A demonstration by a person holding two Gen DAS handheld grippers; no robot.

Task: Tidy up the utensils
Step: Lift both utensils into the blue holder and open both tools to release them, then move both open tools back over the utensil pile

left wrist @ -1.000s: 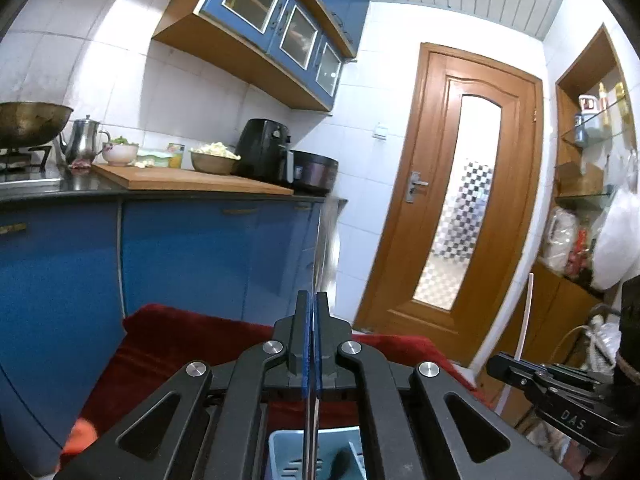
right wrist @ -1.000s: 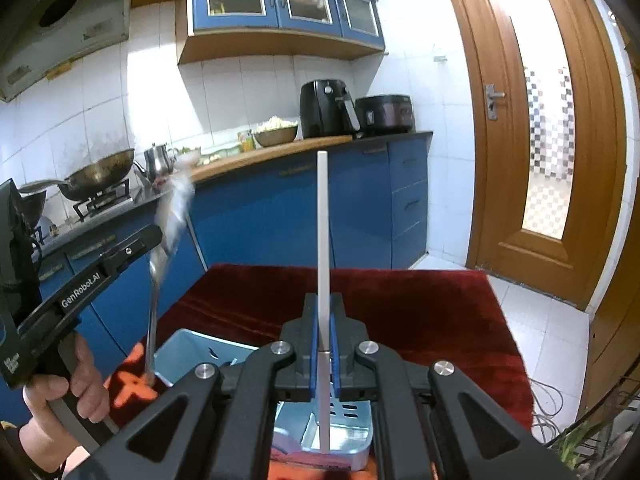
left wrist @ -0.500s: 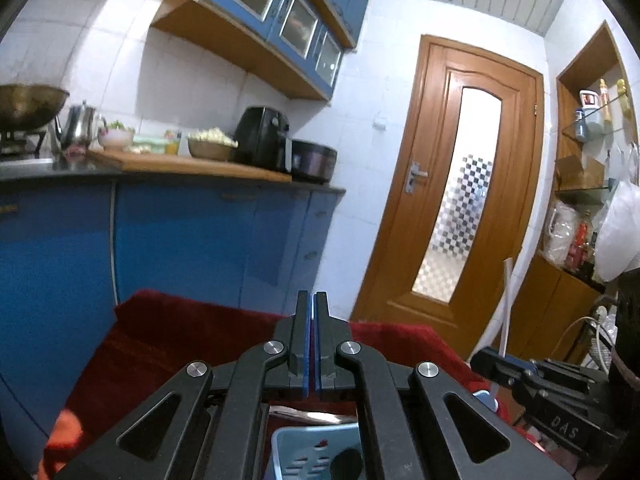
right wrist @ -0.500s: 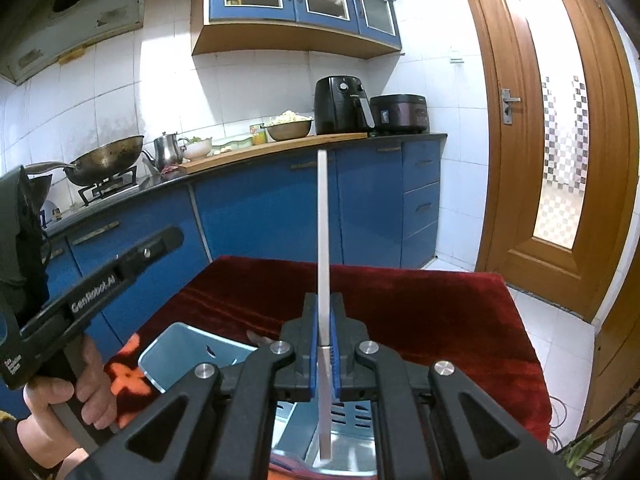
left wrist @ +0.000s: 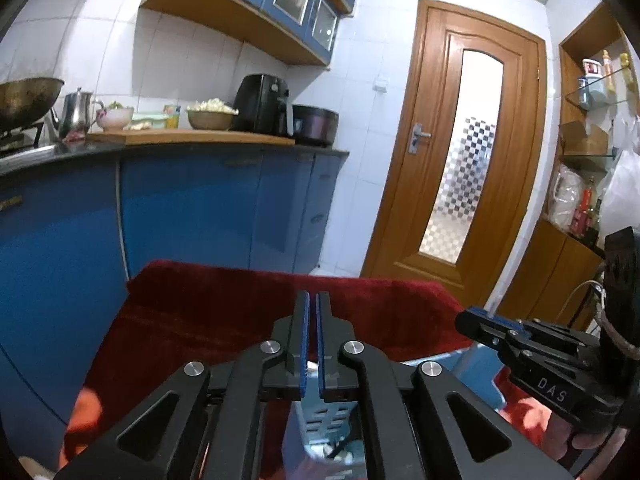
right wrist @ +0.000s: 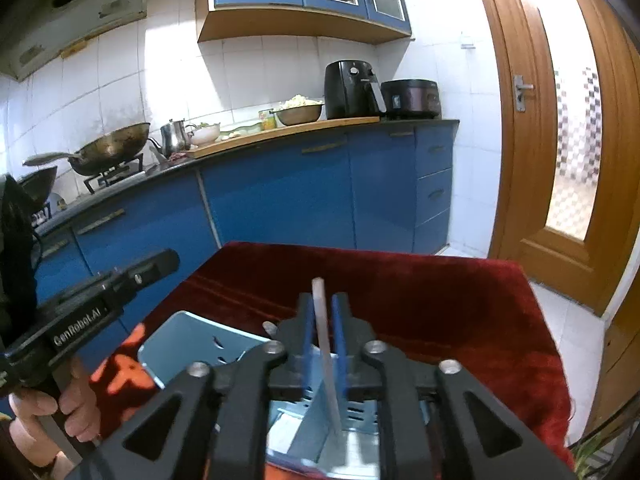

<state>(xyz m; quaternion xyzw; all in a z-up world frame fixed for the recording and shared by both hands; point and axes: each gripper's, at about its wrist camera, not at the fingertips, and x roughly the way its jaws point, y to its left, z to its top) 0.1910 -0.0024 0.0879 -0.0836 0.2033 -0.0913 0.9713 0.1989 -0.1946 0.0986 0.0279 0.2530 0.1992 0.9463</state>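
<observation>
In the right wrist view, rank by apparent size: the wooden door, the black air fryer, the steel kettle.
1. wooden door, by far the largest.
2. black air fryer.
3. steel kettle, smallest, though it stands farther along the counter.

- The left gripper (left wrist: 311, 308) pointed slightly downward, its fingers (left wrist: 301, 320) nearly together, nothing between them.
- The right gripper (right wrist: 322, 312) tilted downward, fingers (right wrist: 340, 320) opening.
- A hand (right wrist: 60, 412) gripped the left handle.

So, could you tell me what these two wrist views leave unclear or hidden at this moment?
- Right wrist view: the lower end of the white stick between the right gripper's opening jaws is hidden behind the gripper's frame.
- Both views: the blue basket's contents are blocked by gripper bodies.
- Left wrist view: the left gripper holds nothing; the shelf items are too small to tell.
</observation>
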